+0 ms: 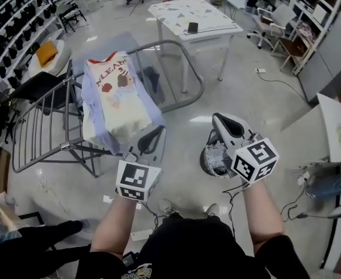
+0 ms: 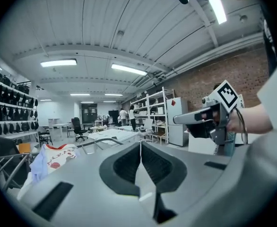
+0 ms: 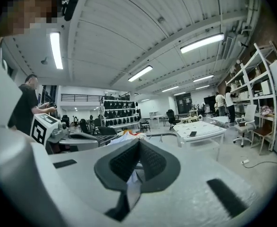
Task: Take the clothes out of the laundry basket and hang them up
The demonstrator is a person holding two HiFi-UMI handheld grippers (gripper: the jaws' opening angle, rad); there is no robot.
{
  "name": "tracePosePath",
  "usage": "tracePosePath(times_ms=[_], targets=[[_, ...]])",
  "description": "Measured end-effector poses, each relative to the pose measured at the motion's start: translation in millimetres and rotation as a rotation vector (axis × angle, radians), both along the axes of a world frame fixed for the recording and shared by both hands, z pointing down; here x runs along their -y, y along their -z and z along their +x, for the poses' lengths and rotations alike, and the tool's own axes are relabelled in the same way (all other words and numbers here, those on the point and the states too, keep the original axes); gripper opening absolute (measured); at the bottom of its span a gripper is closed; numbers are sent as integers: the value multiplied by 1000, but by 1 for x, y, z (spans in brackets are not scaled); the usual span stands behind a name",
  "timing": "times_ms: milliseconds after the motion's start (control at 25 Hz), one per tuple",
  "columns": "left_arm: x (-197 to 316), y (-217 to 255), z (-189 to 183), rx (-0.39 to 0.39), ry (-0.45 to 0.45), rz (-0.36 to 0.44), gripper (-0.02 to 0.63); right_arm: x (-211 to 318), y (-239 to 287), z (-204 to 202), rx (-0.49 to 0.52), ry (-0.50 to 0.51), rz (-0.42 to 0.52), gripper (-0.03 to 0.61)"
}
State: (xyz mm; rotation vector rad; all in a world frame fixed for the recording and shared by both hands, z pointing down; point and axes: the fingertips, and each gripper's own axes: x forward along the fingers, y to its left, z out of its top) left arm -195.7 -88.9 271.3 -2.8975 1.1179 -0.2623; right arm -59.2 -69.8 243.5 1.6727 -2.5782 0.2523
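White shirt [image 1: 115,97] drapes the rack [image 1: 42,133]; beside it, left tongs [image 1: 157,131] and right tongs [image 1: 217,120] are clenched empty; next, probably reopen over the basket [image 1: 208,161].

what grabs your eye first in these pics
The cream shirt with red print, draped over a pale blue cloth on the grey drying rack at upper left of the head view. Next come the left gripper and right gripper, both shut and empty, with the laundry basket on the floor beneath the right one.
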Motion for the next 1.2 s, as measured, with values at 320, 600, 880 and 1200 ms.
tracePosePath(times_ms=[320, 600, 880, 1200], targets=[[-57, -2, 127, -19, -49, -24, 12, -71, -8, 136, 7, -78, -3, 6], [-95, -17, 215, -11, -72, -26, 12, -110, -27, 221, 26, -96, -32, 6], [-106, -28, 259, 3, -89, -37, 12, -117, -50, 261, 72, -106, -77, 6], [-77, -54, 278, 23, -127, -39, 12, -80, -81, 267, 109, -126, -123, 6]])
